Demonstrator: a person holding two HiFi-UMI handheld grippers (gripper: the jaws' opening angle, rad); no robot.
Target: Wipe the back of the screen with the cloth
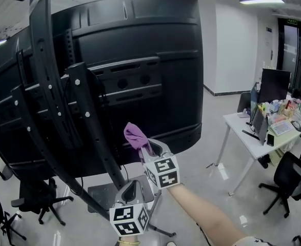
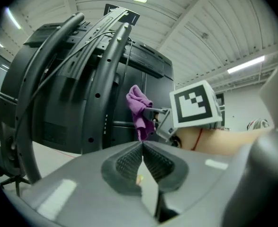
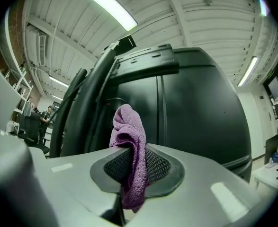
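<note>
1. The big black screen (image 1: 140,60) stood with its back toward me, mounted on a stand (image 1: 47,91) of curved black bars with bolt holes.
2. The bars ran over the left half of the screen's back, and the post dropped to a grey base plate (image 1: 101,195) under the screen.
3. The right gripper (image 1: 150,148) was raised in front of the lower middle of the screen's back, with a bare forearm behind it.
4. Its jaws were clamped on a purple cloth (image 1: 135,136). In the right gripper view the cloth (image 3: 129,126) ran down between the ribbed pads, bunched above the jaw tips, and its tail hung below.
5. The cloth's bunched top pointed at the screen (image 3: 200,112), just beside the panel near its lower edge. I couldn't tell if it touched.
6. The left gripper (image 1: 131,189) sat lower, under the screen's bottom edge, close to the stand post and over the base plate.
7. In the left gripper view its jaws (image 2: 142,148) were pressed together at the tips with nothing between them. The cloth (image 2: 139,105) and the right gripper's marker cube showed beyond them, against the screen (image 2: 148,74).
8. A white desk (image 1: 245,140) stood right of the screen, well apart from it, cluttered, with a dark monitor (image 1: 273,86) on it.
9. One black office chair (image 1: 288,181) stood by that desk, and another chair (image 1: 37,199) stood below the screen's left side.
</note>
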